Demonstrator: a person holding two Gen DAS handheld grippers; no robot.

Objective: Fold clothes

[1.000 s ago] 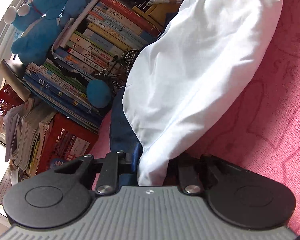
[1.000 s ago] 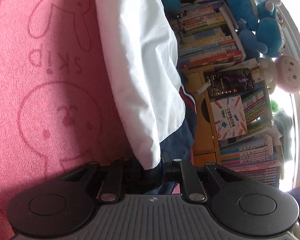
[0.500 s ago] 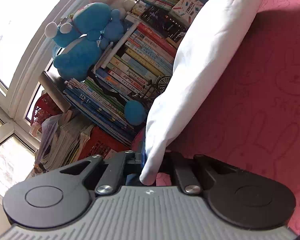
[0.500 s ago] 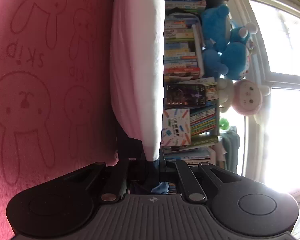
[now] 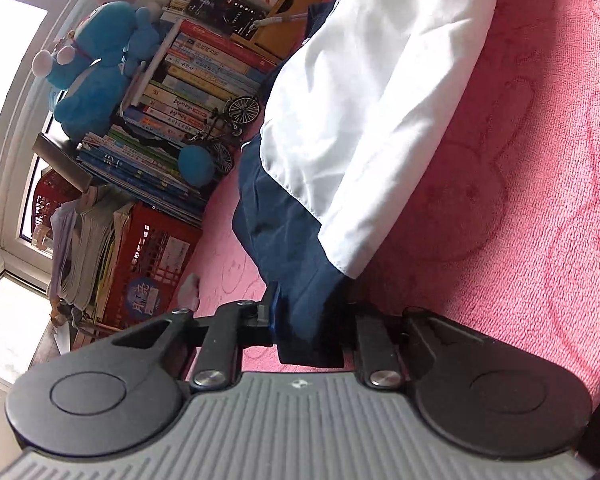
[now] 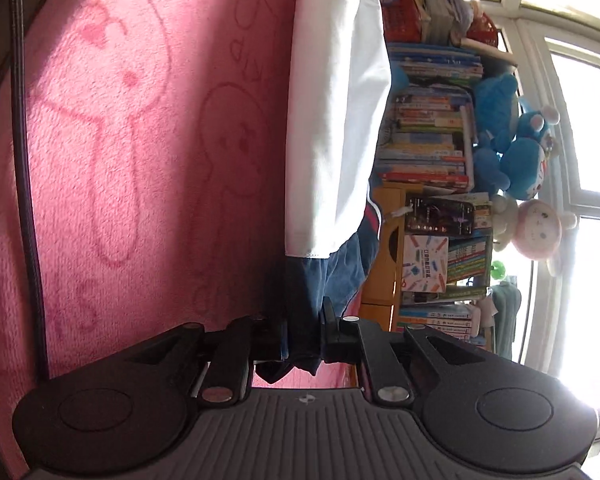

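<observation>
A white and navy garment (image 5: 380, 100) lies stretched over the pink rabbit-print blanket (image 5: 520, 200). Its navy layer (image 5: 284, 232) runs down into my left gripper (image 5: 308, 320). The jaws there are opening, and the pads still touch the navy cloth between them. In the right wrist view the same garment (image 6: 332, 120) hangs as a white band with a navy end (image 6: 340, 276). My right gripper (image 6: 303, 336) has that navy end bunched between its pads, and its jaws are opening too. Some cloth pokes out behind the fingers.
Stacked books (image 5: 188, 92), a blue plush toy (image 5: 96, 64), a model bicycle (image 5: 228, 128) and a red crate (image 5: 148, 264) border the blanket's far edge under a window (image 6: 580, 120). A wooden cabinet (image 6: 388, 264) stands beside them. A dark cord (image 6: 24, 160) runs along the blanket's left edge.
Both grippers have swept sideways over the blanket with the garment, and both views have rolled. Navy cloth now fills each pair of jaws where the white edge showed. The jaws stand slightly wider.
</observation>
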